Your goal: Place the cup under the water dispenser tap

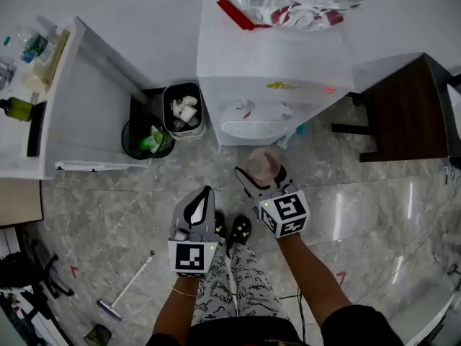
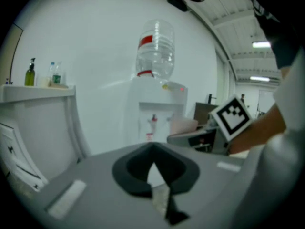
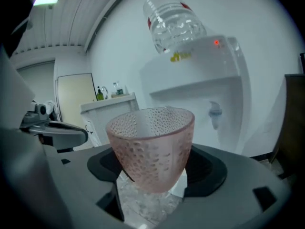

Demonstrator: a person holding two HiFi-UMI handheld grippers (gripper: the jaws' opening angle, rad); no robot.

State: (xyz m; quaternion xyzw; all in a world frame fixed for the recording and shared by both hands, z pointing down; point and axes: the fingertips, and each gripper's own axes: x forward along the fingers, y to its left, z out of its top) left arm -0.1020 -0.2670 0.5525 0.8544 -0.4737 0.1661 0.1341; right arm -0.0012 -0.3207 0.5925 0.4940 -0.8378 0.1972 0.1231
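Note:
My right gripper (image 3: 151, 171) is shut on a pink dimpled translucent cup (image 3: 151, 144), held upright and empty. In the head view the cup (image 1: 262, 166) hangs over the floor just in front of the white water dispenser (image 1: 270, 71), a little below its tap recess (image 1: 252, 114). The blue tap (image 3: 215, 112) shows right of the cup in the right gripper view, still some way off. A clear water bottle (image 3: 174, 23) tops the dispenser. My left gripper (image 1: 196, 209) hovers lower left, jaws closed on nothing (image 2: 155, 168).
A black waste bin (image 1: 183, 111) and a round dark bin (image 1: 148, 137) stand left of the dispenser. A white counter (image 1: 50, 99) with bottles is at far left, a dark wooden table (image 1: 407, 110) at right. The floor is grey marble; a broom (image 1: 126, 288) lies lower left.

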